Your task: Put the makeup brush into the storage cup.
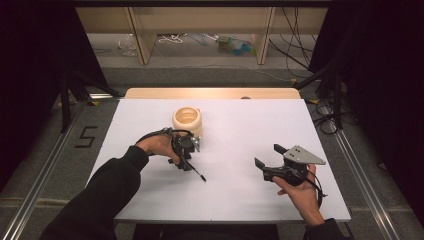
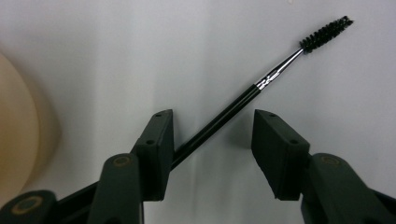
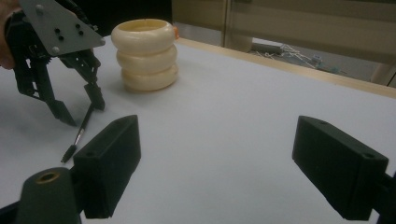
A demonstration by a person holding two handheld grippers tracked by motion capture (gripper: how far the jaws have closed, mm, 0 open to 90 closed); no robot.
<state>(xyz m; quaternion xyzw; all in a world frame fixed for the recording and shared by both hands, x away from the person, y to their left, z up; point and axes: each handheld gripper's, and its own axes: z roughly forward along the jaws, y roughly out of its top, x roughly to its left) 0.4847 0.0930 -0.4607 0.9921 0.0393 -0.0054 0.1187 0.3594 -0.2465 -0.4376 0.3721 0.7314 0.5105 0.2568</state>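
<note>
The left gripper (image 2: 212,140) is down over the brush (image 2: 243,100), which lies flat on the white table (image 1: 240,195). In the left gripper view the handle runs slantwise between the jaws: one pad touches it low on the handle, the other stands clear of it with bare table between. So the jaws are partway apart and hold nothing; the grasp is begun, not made. The bristle end (image 2: 326,33) points out well beyond the jaw tips. The cream ribbed pot (image 1: 188,120) sits just behind this gripper, upright with its mouth open upward, and nothing can be seen inside it from above.

The right gripper (image 1: 266,159) hangs over bare table well off to the side, its jaws spread wide and empty. In its own view the left gripper (image 3: 79,109) straddles the brush (image 3: 78,134) with the pot (image 3: 145,53) behind.

My reading: the reach is done and the brush is bracketed. What remains is to close on the handle, lift it, and probably stand it in the pot. Because the handle lies slantwise, it may swivel as the pads meet it.
</note>
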